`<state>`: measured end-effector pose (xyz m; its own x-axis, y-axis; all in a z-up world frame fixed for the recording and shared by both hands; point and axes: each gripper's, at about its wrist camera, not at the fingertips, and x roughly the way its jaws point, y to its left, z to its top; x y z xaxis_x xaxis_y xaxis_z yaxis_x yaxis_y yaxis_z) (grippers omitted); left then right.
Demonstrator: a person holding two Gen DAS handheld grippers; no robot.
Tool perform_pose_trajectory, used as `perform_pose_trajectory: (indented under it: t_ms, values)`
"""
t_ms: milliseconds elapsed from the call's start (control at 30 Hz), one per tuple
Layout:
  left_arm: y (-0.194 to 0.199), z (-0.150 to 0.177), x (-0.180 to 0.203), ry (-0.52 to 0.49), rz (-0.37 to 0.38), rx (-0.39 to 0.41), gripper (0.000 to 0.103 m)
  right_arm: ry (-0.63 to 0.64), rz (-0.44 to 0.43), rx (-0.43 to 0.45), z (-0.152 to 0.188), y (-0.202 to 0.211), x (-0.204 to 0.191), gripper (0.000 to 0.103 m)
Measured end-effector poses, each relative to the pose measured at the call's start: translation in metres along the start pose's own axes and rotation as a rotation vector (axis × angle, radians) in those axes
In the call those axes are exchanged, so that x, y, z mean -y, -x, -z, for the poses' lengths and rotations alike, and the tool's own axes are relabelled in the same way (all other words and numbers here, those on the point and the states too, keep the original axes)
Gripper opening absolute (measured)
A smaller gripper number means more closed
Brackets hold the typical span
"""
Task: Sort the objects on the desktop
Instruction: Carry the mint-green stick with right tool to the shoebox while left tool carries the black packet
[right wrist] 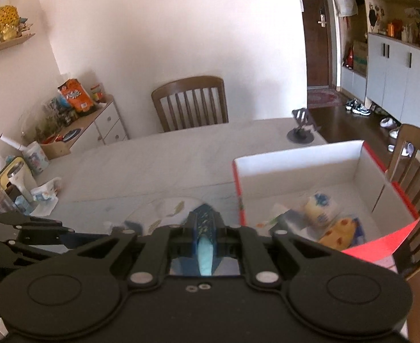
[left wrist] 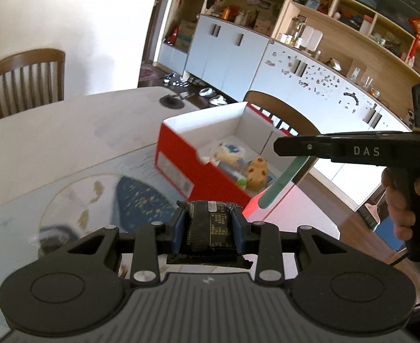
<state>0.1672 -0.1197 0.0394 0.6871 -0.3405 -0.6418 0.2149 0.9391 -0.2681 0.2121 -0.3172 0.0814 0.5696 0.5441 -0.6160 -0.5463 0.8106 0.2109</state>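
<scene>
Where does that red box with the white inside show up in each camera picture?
Left wrist view: red box sits centre, slightly right, beyond the left gripper.
Right wrist view: it is at right, beside the right gripper.
Shared landmark: yellow spotted toy inside it.

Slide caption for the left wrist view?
Left tool grips a black snack packet; right tool holds a green strip near the red box.
</scene>
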Motion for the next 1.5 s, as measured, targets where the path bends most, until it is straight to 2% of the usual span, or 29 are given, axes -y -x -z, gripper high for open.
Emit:
perform_pose_trajectory:
  t_ms: [500,900,1500]
  values:
    - [-0.055,-0.043,0.051,-0.057,0.005,-0.008,0.033,0.017,0.03,0.059,-0.035,0.008,0.074,0.008]
    - [-0.105,-0.065,0.084,-0.109,-0.006,-0.05,0.033,0.012,0.08,0.051,-0.045,-0.003,0.131,0.008]
    - [-0.191,-0.093,0.07,-0.126,-0.111,-0.126,0.033,0.003,0.136,0.021,-0.052,-0.061,0.196,0.009]
